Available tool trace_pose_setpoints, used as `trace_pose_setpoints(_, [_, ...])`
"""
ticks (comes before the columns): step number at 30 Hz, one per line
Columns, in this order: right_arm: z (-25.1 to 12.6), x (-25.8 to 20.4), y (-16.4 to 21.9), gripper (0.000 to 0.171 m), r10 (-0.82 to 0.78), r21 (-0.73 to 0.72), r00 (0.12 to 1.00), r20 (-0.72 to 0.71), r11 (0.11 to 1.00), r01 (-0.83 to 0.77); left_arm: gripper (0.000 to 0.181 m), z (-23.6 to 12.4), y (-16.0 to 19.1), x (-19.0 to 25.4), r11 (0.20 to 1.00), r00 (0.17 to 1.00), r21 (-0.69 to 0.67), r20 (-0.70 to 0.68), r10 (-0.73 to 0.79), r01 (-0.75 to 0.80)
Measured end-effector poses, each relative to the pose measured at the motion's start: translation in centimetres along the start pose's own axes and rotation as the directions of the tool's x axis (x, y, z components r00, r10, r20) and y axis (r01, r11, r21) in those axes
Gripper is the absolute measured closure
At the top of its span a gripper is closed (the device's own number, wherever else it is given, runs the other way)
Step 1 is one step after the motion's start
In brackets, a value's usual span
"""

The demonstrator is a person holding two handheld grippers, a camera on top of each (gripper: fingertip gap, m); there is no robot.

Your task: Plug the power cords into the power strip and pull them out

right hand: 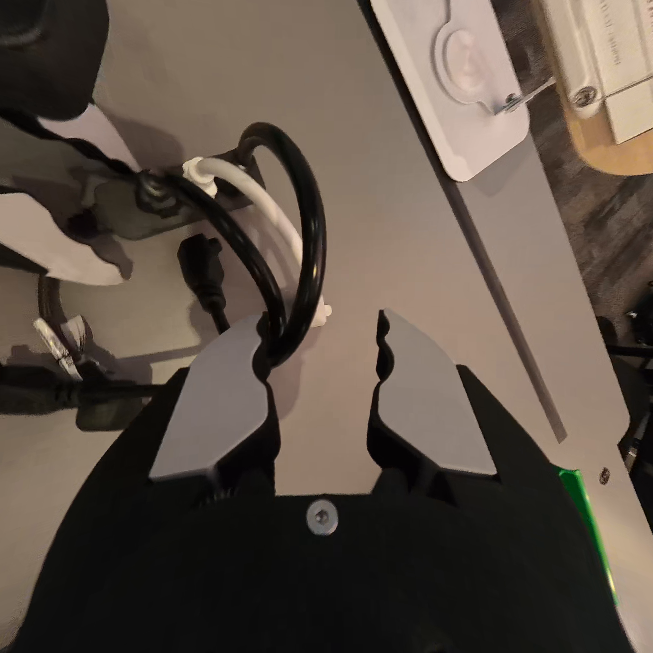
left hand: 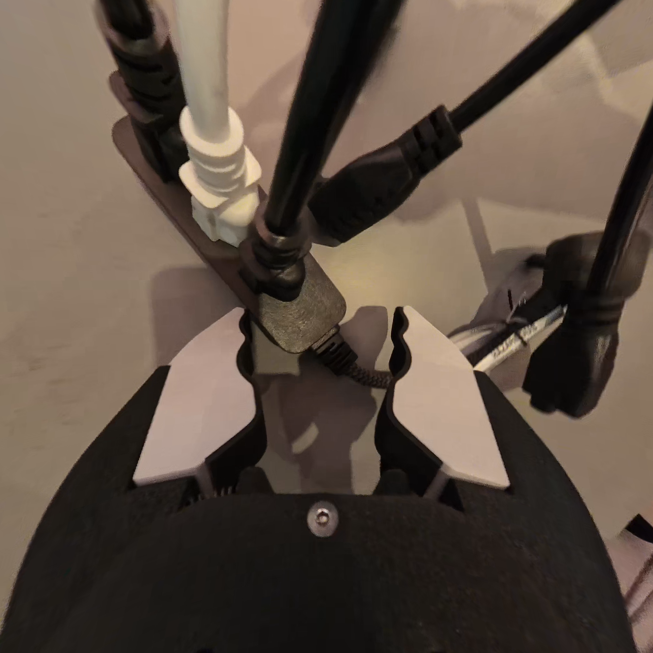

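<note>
A dark power strip (left hand: 300, 318) lies on the pale table, running from near centre to far left. A black plug (left hand: 279, 261), a white plug (left hand: 219, 190) and a farther black plug (left hand: 148, 106) sit in it, cords rising. My left gripper (left hand: 321, 318) is open, empty, with the strip's near end between its fingertips, close to the left finger. A loose black connector (left hand: 381, 183) lies beside the strip. My right gripper (right hand: 321, 318) is open; a black cord loop (right hand: 311, 229) touches its left finger (right hand: 226, 371). The strip (right hand: 148, 215) and white cord (right hand: 268, 212) lie ahead left.
Another black plug (left hand: 583, 339) with a tagged cord bundle (left hand: 523, 335) is at the right. The strip's braided cord (left hand: 353, 367) runs under my left gripper. A white plate (right hand: 459, 88) lies by the table edge (right hand: 501, 282) at the right.
</note>
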State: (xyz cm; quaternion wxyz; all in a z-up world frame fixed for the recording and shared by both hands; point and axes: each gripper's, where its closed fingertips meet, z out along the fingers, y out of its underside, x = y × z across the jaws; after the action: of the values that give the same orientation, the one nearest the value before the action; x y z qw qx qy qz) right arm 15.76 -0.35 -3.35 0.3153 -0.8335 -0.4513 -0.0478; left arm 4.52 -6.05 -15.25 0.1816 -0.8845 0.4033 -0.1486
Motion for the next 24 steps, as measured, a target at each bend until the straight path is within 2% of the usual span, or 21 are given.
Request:
trace_pose_setpoints(1, [0.1, 0.1, -0.3, 0.117, -0.018, 0.018, 1.000, -0.006, 1.000, 0.018, 0.106, 0.1, 0.0, 0.4, 1.000, 1.000, 0.000, -0.011, 0.004, -0.004])
trace_pose_setpoints(3, [0.6, -0.3, -1.2, 0.139, -0.054, 0.058, 0.999, 0.003, 0.997, 0.054, 0.106, 0.3, 0.0, 1.2, 1.000, 0.999, -0.005, -0.033, 0.026, -0.026])
trace_pose_setpoints(4, [0.9, -0.1, -1.7, 0.144, -0.069, 0.074, 0.997, -0.018, 0.995, 0.070, 0.108, 0.5, -0.1, 1.7, 1.000, 0.998, 0.000, -0.053, 0.030, -0.030])
trace_pose_setpoints(7, [1.8, 1.8, -2.6, 0.139, -0.163, 0.080, 0.968, -0.190, 0.980, 0.181, 0.112, 0.7, -0.6, 3.8, 0.998, 0.986, 0.032, -0.157, 0.060, -0.056])
trace_pose_setpoints(8, [2.1, 2.5, -2.9, 0.139, -0.206, 0.080, 0.946, -0.251, 0.969, 0.232, 0.128, 0.5, -0.5, 4.9, 0.998, 0.970, 0.033, -0.235, 0.066, -0.060])
trace_pose_setpoints(9, [2.3, 3.0, -3.3, 0.139, -0.243, 0.094, 0.921, -0.304, 0.955, 0.283, 0.134, 0.2, -0.7, 6.1, 0.999, 0.945, 0.035, -0.324, 0.049, -0.040])
trace_pose_setpoints(11, [2.6, 3.6, -4.3, 0.138, -0.282, 0.155, 0.884, -0.374, 0.920, 0.359, 0.126, -0.7, -1.2, 6.1, 0.999, 0.918, 0.028, -0.396, -0.012, 0.025])
trace_pose_setpoints(13, [2.8, 3.8, -5.0, 0.138, -0.294, 0.222, 0.860, -0.417, 0.885, 0.410, 0.122, -1.3, -1.5, 4.1, 0.997, 0.938, 0.061, -0.348, -0.016, 0.040])
trace_pose_setpoints(15, [2.8, 3.8, -5.6, 0.138, -0.310, 0.281, 0.840, -0.445, 0.842, 0.460, 0.117, -1.6, -1.7, 0.4, 0.995, 0.982, 0.099, -0.190, -0.001, 0.020])
trace_pose_setpoints(16, [2.7, 3.7, -5.8, 0.138, -0.316, 0.313, 0.836, -0.449, 0.821, 0.478, 0.113, -1.7, -2.1, -1.5, 0.992, 0.996, 0.128, -0.089, 0.029, -0.017])
trace_pose_setpoints(17, [2.6, 3.5, -6.0, 0.138, -0.319, 0.348, 0.836, -0.447, 0.799, 0.491, 0.101, -1.9, -2.6, -3.1, 0.984, 0.997, 0.163, 0.006, 0.077, -0.077])
trace_pose_setpoints(20, [2.3, 3.3, -6.3, 0.140, -0.308, 0.432, 0.853, -0.420, 0.759, 0.487, 0.080, -2.0, -4.2, -5.3, 0.938, 0.958, 0.237, 0.200, 0.207, -0.252])
trace_pose_setpoints(22, [2.4, 3.4, -6.2, 0.139, -0.294, 0.457, 0.865, -0.407, 0.754, 0.472, 0.073, -1.7, -5.2, -5.1, 0.902, 0.934, 0.279, 0.231, 0.271, -0.331])
trace_pose_setpoints(24, [2.5, 3.6, -6.1, 0.139, -0.282, 0.473, 0.877, -0.389, 0.755, 0.453, 0.067, -1.5, -6.4, -4.0, 0.845, 0.917, 0.357, 0.200, 0.346, -0.397])
